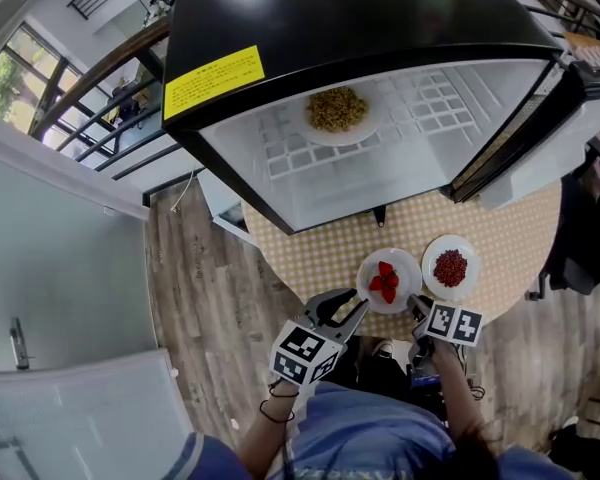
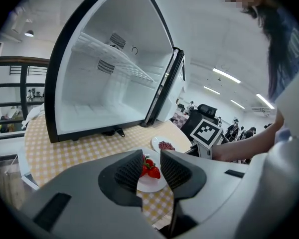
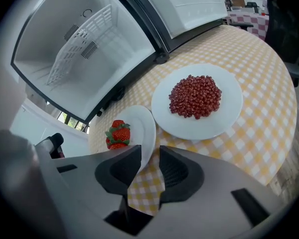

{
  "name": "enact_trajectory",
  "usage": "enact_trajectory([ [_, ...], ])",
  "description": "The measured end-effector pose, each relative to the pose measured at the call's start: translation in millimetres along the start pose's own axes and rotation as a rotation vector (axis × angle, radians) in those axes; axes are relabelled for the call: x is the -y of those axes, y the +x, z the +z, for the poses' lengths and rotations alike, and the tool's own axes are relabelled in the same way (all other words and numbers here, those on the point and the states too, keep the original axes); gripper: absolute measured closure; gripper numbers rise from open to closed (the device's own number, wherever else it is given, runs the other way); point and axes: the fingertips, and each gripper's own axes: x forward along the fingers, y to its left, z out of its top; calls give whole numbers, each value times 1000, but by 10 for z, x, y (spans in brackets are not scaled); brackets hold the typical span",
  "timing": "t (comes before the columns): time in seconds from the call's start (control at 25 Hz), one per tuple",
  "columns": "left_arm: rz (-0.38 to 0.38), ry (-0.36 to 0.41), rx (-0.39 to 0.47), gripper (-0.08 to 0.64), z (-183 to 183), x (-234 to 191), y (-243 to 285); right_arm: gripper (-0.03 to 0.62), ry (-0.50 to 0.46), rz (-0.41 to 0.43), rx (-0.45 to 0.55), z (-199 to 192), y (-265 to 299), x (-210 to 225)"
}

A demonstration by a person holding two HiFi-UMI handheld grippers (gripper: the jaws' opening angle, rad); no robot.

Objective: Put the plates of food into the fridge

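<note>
Left gripper: jaws apart, gripping nothing; I see the strawberry plate through the gap. Right gripper: jaws apart too, with that plate's near rim poking between them, unclamped. Plate of red beans sits just right of it on the checked table. Far side: open fridge, with a third plate on its shelf.

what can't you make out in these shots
Head view: print on the yellow label is too small; food on the fridge plate is too small to name; fridge door is cut off at the right edge.
Left gripper view: near rim of the strawberry plate is behind the left gripper.
</note>
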Motion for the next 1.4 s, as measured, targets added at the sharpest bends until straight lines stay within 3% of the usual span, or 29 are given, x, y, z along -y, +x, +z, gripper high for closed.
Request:
enact_trajectory([
  [0.28,8,-9,4,440,9,-103,-26,512,71,4,-3,-34,58,-43],
  [0.48,3,-14,-5,440,2,-138,-25,553,403,159,5,-17,21,-46],
  [0.8,6,-14,7,440,54,-183,-40,572,643,390,14,126,-134,-411],
  [1.4,66,1,69,440,313,-341,-193,571,609,555,71,532,-574,-656],
])
